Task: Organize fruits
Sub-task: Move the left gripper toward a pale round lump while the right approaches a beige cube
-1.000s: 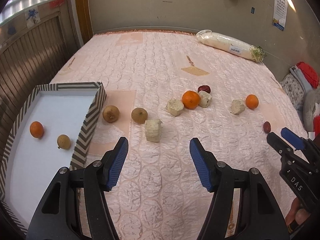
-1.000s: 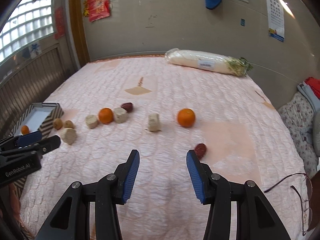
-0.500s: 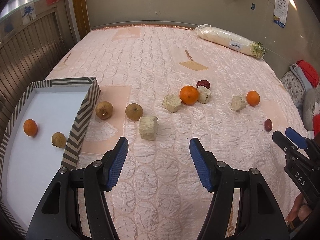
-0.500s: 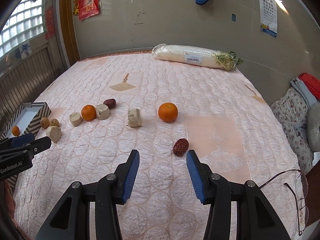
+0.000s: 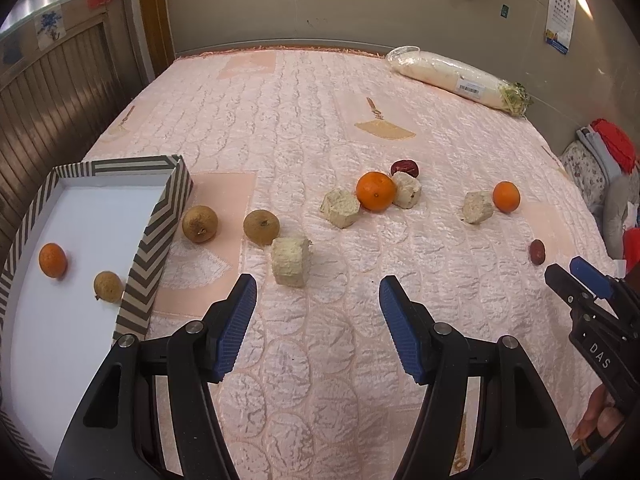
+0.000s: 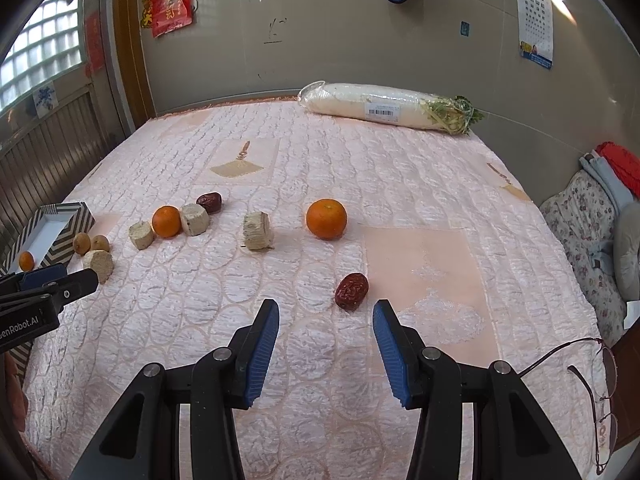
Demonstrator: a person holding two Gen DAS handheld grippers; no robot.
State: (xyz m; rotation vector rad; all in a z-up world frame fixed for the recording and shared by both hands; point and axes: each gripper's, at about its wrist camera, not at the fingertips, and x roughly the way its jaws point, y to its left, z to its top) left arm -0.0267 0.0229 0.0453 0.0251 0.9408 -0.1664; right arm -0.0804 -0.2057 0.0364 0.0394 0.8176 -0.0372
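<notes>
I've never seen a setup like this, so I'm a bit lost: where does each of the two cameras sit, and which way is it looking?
Left wrist view: sits on the left tongs, facing across the bed at the striped box and scattered fruit; the right tongs poke in at the right edge.
Right wrist view: sits on the right tongs, facing a red date and an orange; the left tongs poke in at the left.
Shared: the same bed, fruit, box and wrapped radish.
</notes>
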